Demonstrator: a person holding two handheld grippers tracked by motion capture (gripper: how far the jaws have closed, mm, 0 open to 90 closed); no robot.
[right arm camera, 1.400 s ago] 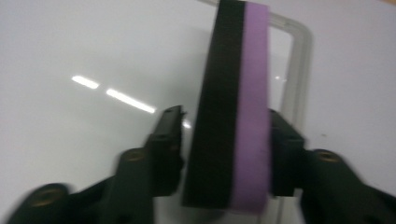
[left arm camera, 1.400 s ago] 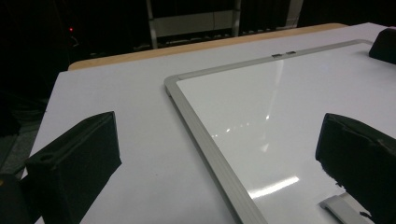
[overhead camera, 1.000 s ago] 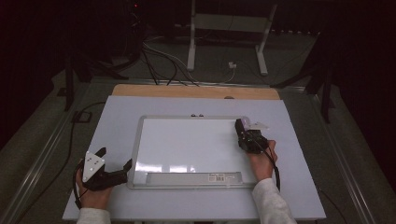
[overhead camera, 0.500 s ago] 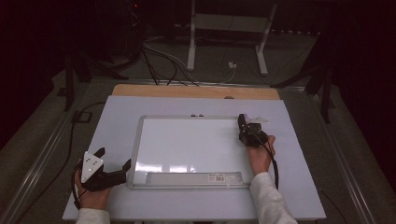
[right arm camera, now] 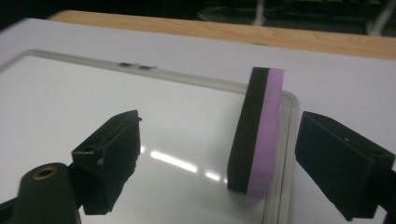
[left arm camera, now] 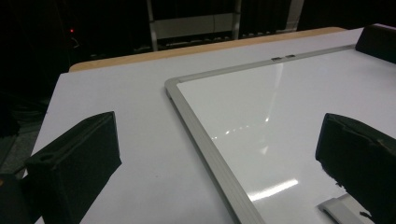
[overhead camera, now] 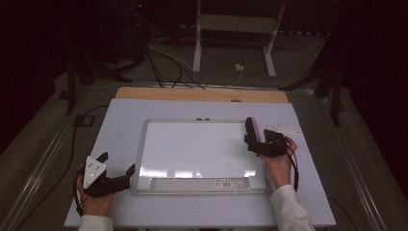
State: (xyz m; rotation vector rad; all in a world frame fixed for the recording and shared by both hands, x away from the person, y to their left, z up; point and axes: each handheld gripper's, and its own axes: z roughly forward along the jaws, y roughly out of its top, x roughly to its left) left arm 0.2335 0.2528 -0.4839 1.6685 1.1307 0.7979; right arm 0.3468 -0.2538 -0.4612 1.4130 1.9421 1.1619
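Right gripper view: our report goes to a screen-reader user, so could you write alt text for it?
A black and purple eraser stands on its edge on the right rim of a whiteboard, between the open jaws of the right gripper, which touch neither face. The whiteboard lies on a white table with a wooden strip along the far edge.
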